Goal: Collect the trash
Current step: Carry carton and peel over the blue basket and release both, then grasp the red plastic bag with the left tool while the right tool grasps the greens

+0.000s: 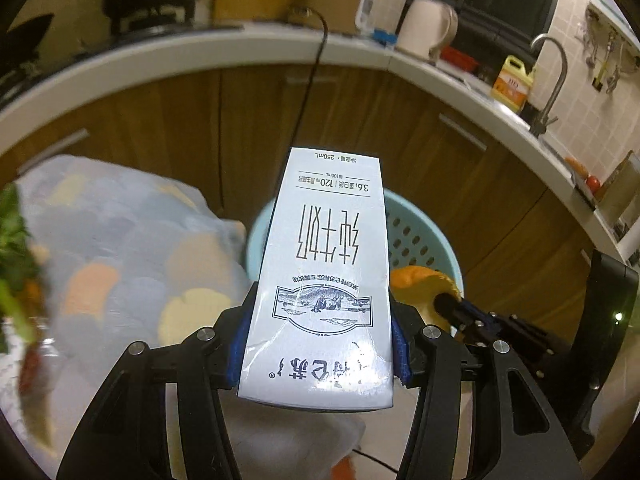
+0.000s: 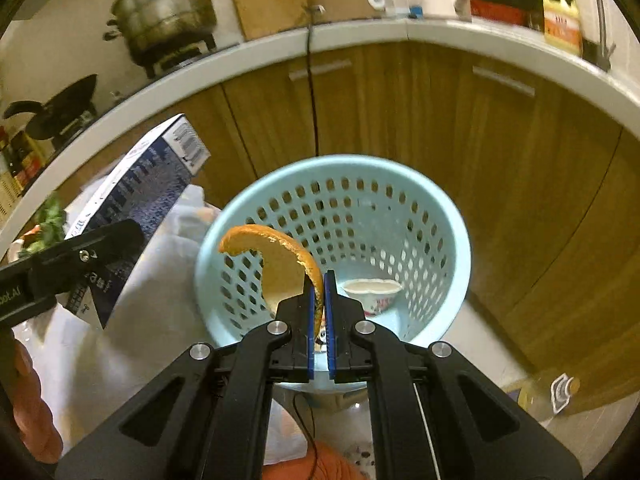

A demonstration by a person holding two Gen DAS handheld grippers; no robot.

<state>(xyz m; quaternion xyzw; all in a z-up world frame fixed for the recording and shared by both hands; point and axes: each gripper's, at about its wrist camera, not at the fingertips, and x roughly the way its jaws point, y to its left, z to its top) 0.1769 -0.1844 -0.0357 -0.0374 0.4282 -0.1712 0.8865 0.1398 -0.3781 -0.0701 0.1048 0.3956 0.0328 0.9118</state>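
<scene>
Kitchen corner with brown wood cabinets under a white counter, and a black cord hanging down a cabinet door. On the counter: a steel pot far left, a kettle and a yellow jug more to the right.

One light blue perforated basket sits on the floor by the cabinets. Exactly one thing is visible lying in it, a white cup near the bottom.

Right gripper has its blue pads almost together, pinching one piece of orange peel. The peel sticks up out of the tips and curls over to the left, with its pale inner side showing in the right wrist view. It hangs over the near-left part of the basket opening, above the rim.

Left gripper is clamped on one milk carton, pads on its two narrow sides near the lower end. The carton's long axis runs straight out along the fingers, far end aimed toward the cabinets, print reading upside down in the left wrist view. It's left of the basket; in the left wrist view it covers the basket's near-left rim.

A pale patterned plastic bag is bunched up just left of the basket.
</scene>
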